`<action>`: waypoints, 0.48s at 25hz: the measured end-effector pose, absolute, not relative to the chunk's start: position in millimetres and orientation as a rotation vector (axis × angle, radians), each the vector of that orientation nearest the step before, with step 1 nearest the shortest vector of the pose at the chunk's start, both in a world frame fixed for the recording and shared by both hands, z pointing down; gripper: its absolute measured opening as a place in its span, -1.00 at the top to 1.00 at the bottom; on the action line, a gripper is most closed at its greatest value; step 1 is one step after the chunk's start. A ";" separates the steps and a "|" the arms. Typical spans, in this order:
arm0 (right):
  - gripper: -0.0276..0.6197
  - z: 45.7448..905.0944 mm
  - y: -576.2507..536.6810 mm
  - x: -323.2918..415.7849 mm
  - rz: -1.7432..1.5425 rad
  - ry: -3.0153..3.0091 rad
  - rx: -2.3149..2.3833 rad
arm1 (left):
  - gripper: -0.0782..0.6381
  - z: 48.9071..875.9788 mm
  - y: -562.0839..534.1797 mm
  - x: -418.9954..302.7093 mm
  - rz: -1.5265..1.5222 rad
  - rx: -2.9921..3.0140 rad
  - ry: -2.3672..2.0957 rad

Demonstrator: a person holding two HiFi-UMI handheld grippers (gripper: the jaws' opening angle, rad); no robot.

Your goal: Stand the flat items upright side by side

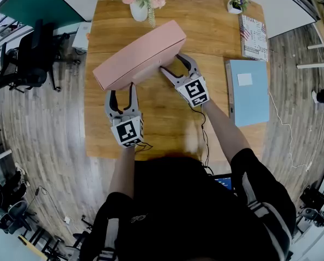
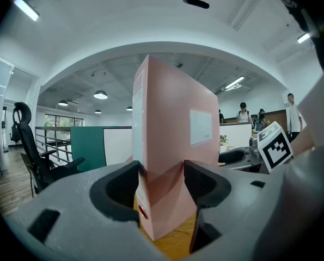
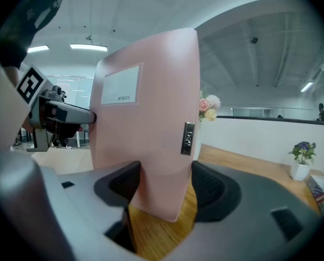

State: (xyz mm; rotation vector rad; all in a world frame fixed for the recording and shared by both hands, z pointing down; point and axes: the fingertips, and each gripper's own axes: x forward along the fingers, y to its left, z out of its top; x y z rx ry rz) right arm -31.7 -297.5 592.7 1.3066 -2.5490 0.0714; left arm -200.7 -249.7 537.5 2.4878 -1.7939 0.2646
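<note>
Pink binder (image 1: 140, 56) stood upright on its long edge, stretching lengthwise from left tongs (image 1: 122, 90) to right tongs (image 1: 172, 63), each clenched on one end.

Little can be read here. In the head view, the book (image 1: 254, 37) at the upper right of the table shows a flag design and large letters near its lower edge that look like "JUST"; its other print is too small to read.

The pink folder (image 3: 151, 118) carries a white label (image 3: 121, 84) with one short line of print, blurred in both gripper views. Its spine holds a small black tag (image 3: 187, 138) with pale marks that cannot be read.

The blue folder (image 1: 249, 91) at right bears a white label (image 1: 244, 79) that looks blank.

Each marker cube (image 1: 128, 132) (image 1: 196, 91) shows only black-and-white square patterns, no letters.
</note>
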 end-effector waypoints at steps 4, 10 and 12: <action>-0.01 592.9 -298.9 -32.6 0.072 -2.552 1.291 | 0.06 538.0 -248.3 -201.2 0.251 2.467 -1.802; -0.01 593.2 -299.6 -32.0 0.079 -2.547 1.295 | 0.06 537.0 -250.3 -203.2 0.238 2.467 -1.782; -0.01 592.8 -299.1 -32.4 0.098 -2.544 1.298 | 0.04 536.5 -251.4 -203.7 0.221 2.457 -1.770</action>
